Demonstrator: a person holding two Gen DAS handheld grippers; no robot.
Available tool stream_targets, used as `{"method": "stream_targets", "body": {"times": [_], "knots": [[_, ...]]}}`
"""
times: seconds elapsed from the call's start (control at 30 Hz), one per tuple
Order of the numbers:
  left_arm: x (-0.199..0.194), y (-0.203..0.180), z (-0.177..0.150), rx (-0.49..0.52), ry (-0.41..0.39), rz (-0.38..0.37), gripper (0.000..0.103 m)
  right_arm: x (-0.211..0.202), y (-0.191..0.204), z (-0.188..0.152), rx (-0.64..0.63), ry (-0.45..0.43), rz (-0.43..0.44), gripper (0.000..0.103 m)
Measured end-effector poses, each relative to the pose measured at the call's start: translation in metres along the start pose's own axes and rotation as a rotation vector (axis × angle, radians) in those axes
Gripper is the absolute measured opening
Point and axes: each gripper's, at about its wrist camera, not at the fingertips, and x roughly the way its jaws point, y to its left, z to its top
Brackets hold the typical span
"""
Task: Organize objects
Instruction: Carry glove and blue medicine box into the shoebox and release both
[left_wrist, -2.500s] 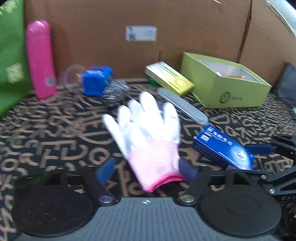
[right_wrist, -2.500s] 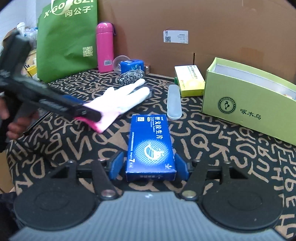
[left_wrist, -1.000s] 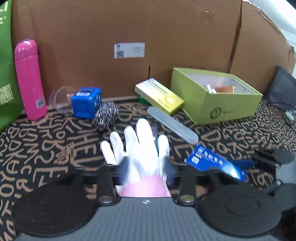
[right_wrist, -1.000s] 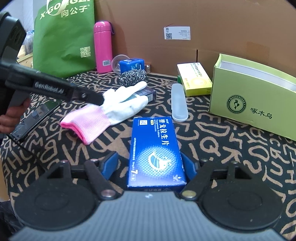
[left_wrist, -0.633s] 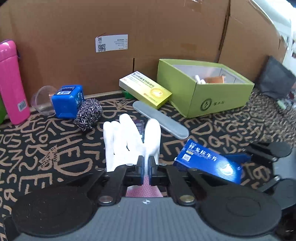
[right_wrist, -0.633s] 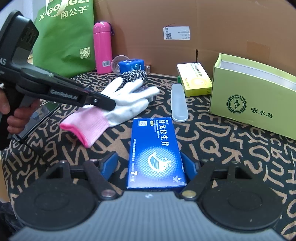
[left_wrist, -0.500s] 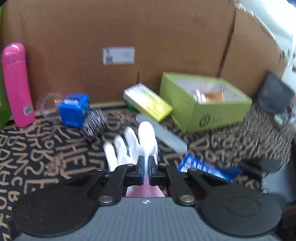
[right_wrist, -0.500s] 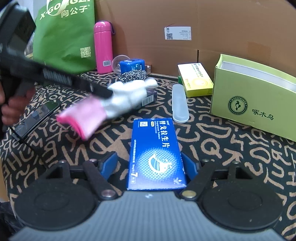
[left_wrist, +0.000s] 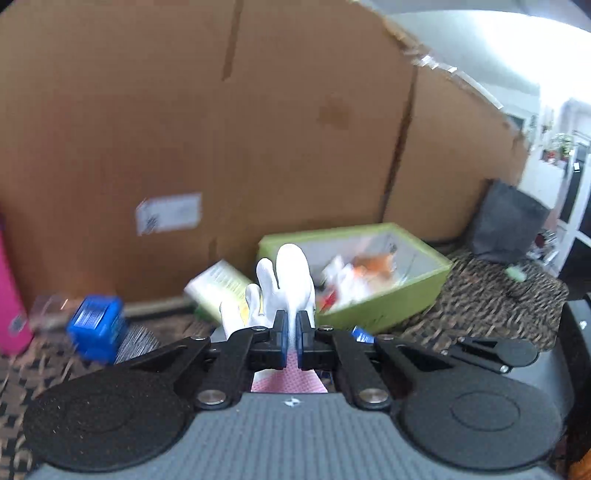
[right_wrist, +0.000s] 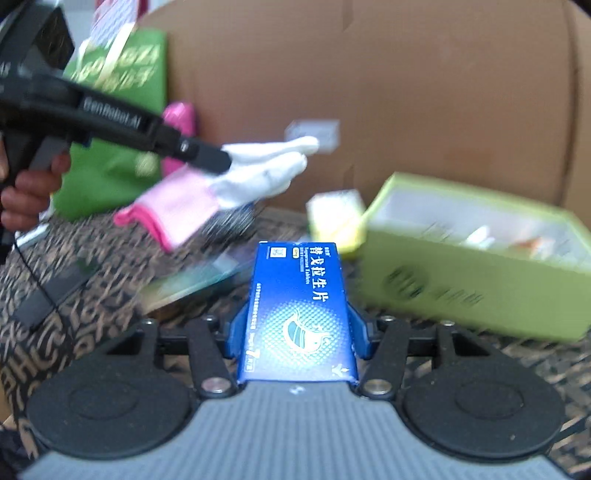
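Observation:
My left gripper (left_wrist: 291, 332) is shut on a white glove (left_wrist: 288, 280) with a pink cuff and holds it up in the air. The right wrist view shows the same glove (right_wrist: 258, 173) hanging from the left gripper (right_wrist: 214, 158), fingers pointing right. My right gripper (right_wrist: 297, 332) has its jaws closing on a blue medicine box (right_wrist: 299, 310). Both blue pads press on its long sides, and the box is off the cloth. An open green box (left_wrist: 384, 306) with several small items stands ahead, also at right in the right wrist view (right_wrist: 461, 291).
A tall cardboard wall (left_wrist: 221, 110) closes the back. A pink bottle (left_wrist: 11, 295), blue cube box (left_wrist: 96, 325), steel scourer (left_wrist: 136, 341) and yellow box (left_wrist: 218, 284) lie on the patterned cloth. A green bag (right_wrist: 118, 110) stands left; a hand (right_wrist: 29, 188) grips the left tool.
The left gripper shut on the glove and lifted it off the cloth. The right gripper closed on the blue box and raised it. Both views now tilt up toward the green box.

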Motion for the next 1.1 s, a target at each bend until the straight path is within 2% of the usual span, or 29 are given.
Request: {"method": "stream_targets", "body": {"times": [0.17,0.4,0.63,0.73,0.83,0.87,0.9,0.93,0.97,1.0,1.03,1.1], "knots": [[0.031,-0.027,0.038,0.02,-0.046,-0.075,0.003,-0.02,-0.04,0.033,0.002,-0.11,-0.152,0.055],[0.106,-0.051,0.066,0.024,-0.031,-0.066,0.003,0.002,-0.098,0.065,0.047,-0.138,-0.295,0.055],[0.182,-0.045,0.061,-0.011,0.067,-0.022,0.003,0.054,-0.139,0.065,0.116,-0.09,-0.323,0.055],[0.199,-0.04,0.051,-0.014,0.105,-0.022,0.003,0.078,-0.147,0.058,0.131,-0.047,-0.315,0.055],[0.208,-0.039,0.041,0.009,0.11,-0.026,0.004,0.102,-0.152,0.046,0.125,0.014,-0.307,0.055],[0.208,-0.039,0.037,0.012,0.105,-0.023,0.012,0.109,-0.153,0.041,0.121,0.044,-0.297,0.059],[0.208,-0.038,0.034,0.007,0.106,-0.02,0.033,0.113,-0.153,0.037,0.124,0.065,-0.297,0.066],[0.206,-0.038,0.031,-0.003,0.105,-0.016,0.048,0.115,-0.153,0.035,0.124,0.072,-0.3,0.068],[0.202,-0.036,0.029,-0.016,0.092,-0.009,0.073,0.113,-0.15,0.033,0.119,0.066,-0.302,0.073],[0.196,-0.035,0.026,-0.027,0.061,0.001,0.081,0.11,-0.149,0.031,0.118,0.056,-0.308,0.078],[0.188,-0.036,0.026,-0.03,0.022,0.005,0.081,0.106,-0.141,0.034,0.12,0.044,-0.318,0.081],[0.175,-0.037,0.027,-0.021,-0.003,0.005,0.081,0.095,-0.138,0.037,0.118,0.012,-0.341,0.087]]}}
